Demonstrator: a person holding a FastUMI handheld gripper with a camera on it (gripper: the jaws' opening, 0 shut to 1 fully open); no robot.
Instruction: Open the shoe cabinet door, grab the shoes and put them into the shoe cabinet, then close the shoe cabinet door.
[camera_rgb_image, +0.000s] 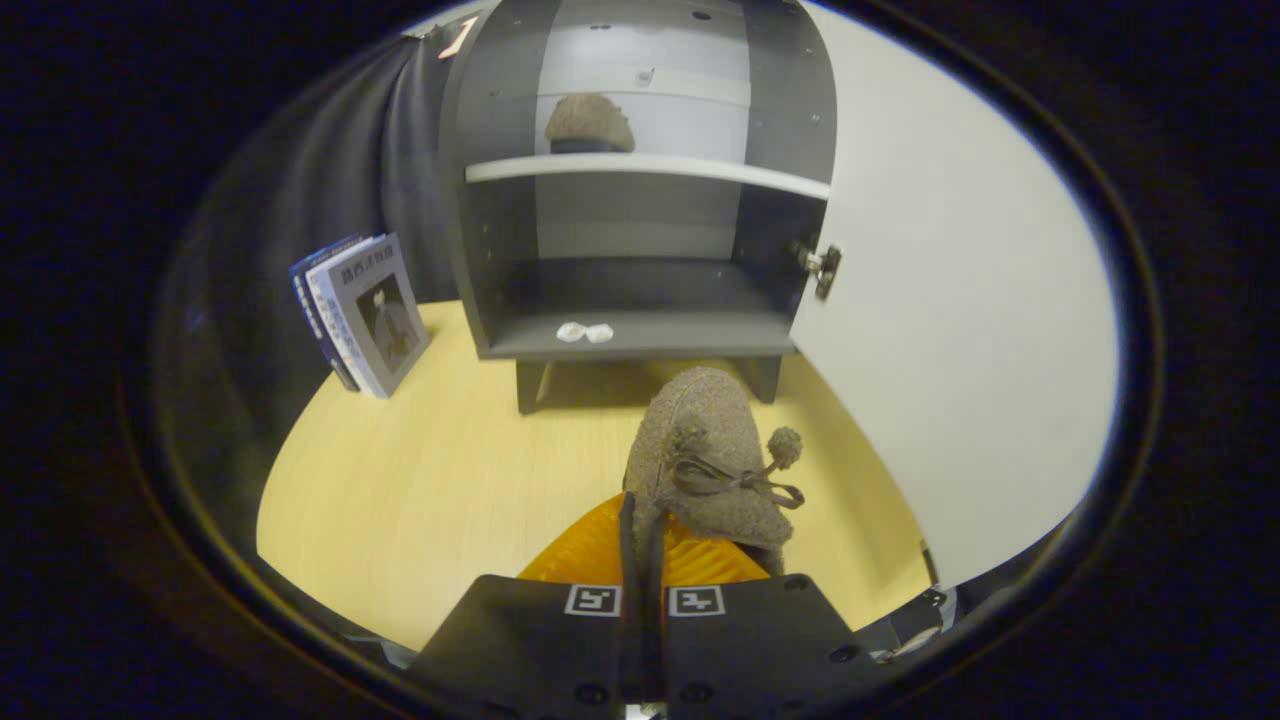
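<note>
Gripper (642, 520): body is a broad dark flat housing in two halves, split by a narrow centre seam. Each half carries one small square black-and-white marker just beside the seam. Round screw heads dot the housing's outer edges and near the seam. Two thin fingers run forward, close together, with ribbed surfaces flaring outward.

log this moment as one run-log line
door open | one shoe on upper shelf | tool shut on second shoe, facing cabinet

My fingers (642, 530) pinch a shoe (712, 450) before the cabinet (640, 340); second shoe (590, 125) on its shelf (650, 168); door (960, 330) right, books (362, 312) left.
</note>
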